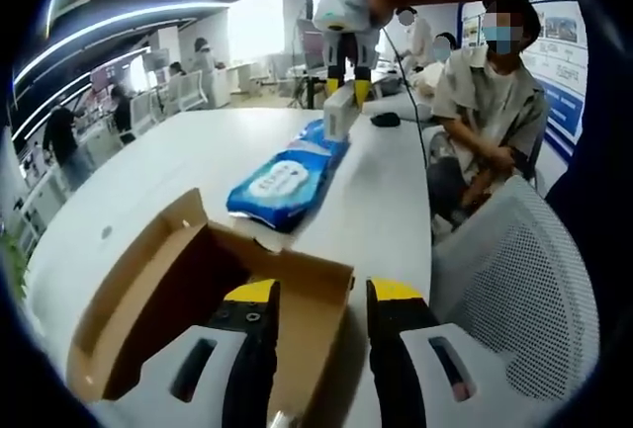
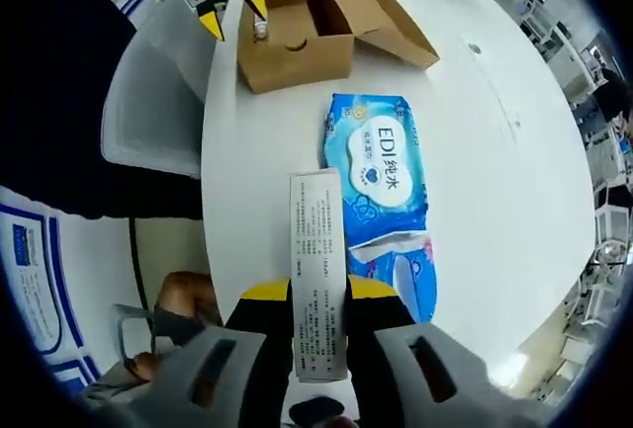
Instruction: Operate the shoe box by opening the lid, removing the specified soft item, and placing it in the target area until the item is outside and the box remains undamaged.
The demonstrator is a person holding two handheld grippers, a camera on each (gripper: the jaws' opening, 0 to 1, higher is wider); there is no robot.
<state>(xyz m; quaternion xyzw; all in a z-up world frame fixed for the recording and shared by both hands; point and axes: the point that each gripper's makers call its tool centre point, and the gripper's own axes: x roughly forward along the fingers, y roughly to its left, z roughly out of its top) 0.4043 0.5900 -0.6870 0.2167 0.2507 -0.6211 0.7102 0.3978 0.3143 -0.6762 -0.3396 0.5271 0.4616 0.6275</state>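
White tabletop [image 2: 514, 181] carries brown cardboard shoe box [image 2: 297, 38], lid already thrown back, interior looks empty; left tongs [image 1: 321, 295] sit at box's near wall, jaws apart w/ the wall edge between them, gripping nothing, prob. there to steady it. Blue soft wet-wipes pack [image 2: 381, 196] lies flat on tabletop well clear of box, so the item is out. Right tongs [image 2: 318, 295] clenched on a white printed paper strip [image 2: 318, 270], held above tabletop just beside pack; purpose unclear.
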